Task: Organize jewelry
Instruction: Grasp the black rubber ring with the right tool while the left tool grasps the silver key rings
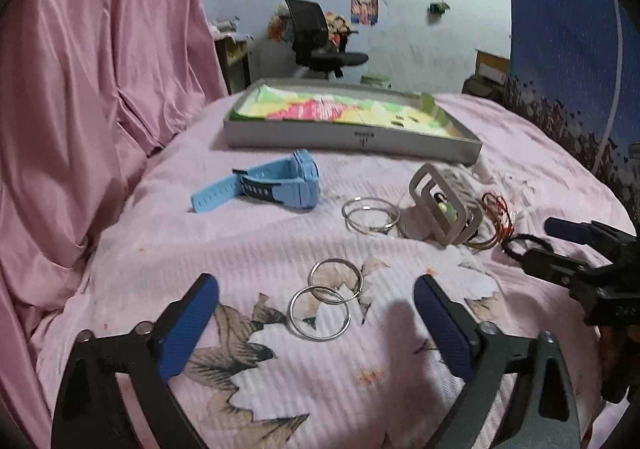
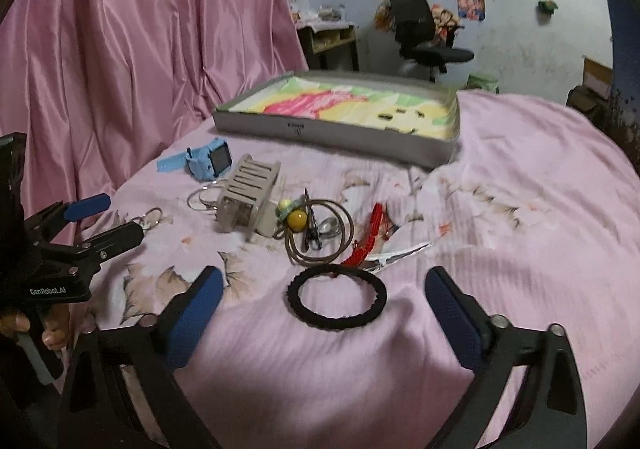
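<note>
A bed [image 1: 280, 389] is covered by a pink ribbed sheet printed with pale flowers, and everything is laid out on it. A pink curtain [image 1: 100, 69] hangs along its left side, and a blue cloth [image 1: 560, 49] is hung at its right. Beyond the bed a white wall [image 2: 520, 29] is dotted with posters and photos, and one black office chair [image 2: 420, 29] is seen before it, beside a small desk [image 2: 328, 37].

One shallow grey tray [image 1: 420, 143] with a bright pink, yellow and green lining is set at the far side of the bed. Nearer than the tray, one blue watch [image 1: 280, 185] lies to the left. Right of the watch, one grey slotted stand [image 2: 248, 193] lies tipped on its side. Two thin silver bangles [image 1: 370, 215] are overlapped just beside the stand, and two more silver rings [image 1: 326, 297] are overlapped nearer the camera. Right of the stand a tangle is seen: one brown cord loop [image 2: 320, 229], one yellow bead [image 2: 298, 219], one red strap [image 2: 368, 237]. One black toothed ring [image 2: 337, 297] lies nearest.

The left gripper [image 1: 316, 313] is held with jaws spread wide, the two silver rings lying between them on the sheet, untouched. The right gripper [image 2: 324, 301] is likewise spread, with the black ring between its jaws, not pinched.
</note>
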A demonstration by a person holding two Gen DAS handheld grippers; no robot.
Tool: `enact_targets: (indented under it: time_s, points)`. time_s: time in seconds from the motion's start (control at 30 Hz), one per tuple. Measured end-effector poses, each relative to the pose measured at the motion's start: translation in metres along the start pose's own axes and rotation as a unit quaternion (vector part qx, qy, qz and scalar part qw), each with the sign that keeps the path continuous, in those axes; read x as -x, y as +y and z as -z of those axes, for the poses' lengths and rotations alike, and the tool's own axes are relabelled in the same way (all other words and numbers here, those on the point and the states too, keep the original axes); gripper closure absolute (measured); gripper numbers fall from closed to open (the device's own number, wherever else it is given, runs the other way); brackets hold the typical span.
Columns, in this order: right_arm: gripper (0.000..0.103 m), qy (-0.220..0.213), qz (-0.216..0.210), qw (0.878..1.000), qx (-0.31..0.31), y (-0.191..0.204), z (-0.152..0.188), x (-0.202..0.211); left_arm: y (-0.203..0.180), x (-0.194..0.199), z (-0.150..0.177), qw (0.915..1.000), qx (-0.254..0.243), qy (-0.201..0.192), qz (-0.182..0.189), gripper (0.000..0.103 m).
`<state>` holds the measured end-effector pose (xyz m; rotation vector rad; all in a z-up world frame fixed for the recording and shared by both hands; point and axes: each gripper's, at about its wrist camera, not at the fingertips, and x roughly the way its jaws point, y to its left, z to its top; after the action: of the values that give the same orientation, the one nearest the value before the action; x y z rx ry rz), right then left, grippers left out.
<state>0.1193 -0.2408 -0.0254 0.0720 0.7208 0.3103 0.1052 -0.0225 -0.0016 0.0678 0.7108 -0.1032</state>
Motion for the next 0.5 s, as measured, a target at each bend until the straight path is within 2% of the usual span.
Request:
enact_targets:
  time_s: [0.07, 0.2, 0.23, 0.47, 0.5]
  points:
    - [0.019, 0.017, -0.009, 1.0, -0.013, -0.004, 0.001, -0.009, -0.003, -0.006, 0.0, 0.9999, -0.001, 0.012, 0.002, 0.022]
    - [0.027, 0.044, -0.023, 0.999, -0.023, -0.006, 0.006, -0.027, -0.001, -0.011, 0.003, 0.9997, 0.0, 0.02, 0.013, 0.032]
    - [0.029, 0.047, -0.025, 0.998, -0.023, -0.006, 0.007, -0.029, 0.0, -0.012, 0.004, 0.9997, 0.0, 0.021, 0.016, 0.038]
    - [0.048, 0.048, -0.032, 0.998, -0.035, -0.005, 0.011, -0.031, -0.007, -0.009, 0.004, 0.9989, -0.015, 0.031, 0.032, 0.074]
    - [0.051, 0.047, -0.032, 0.998, -0.038, -0.006, 0.011, -0.03, -0.007, -0.009, 0.003, 0.9987, -0.016, 0.033, 0.035, 0.074]
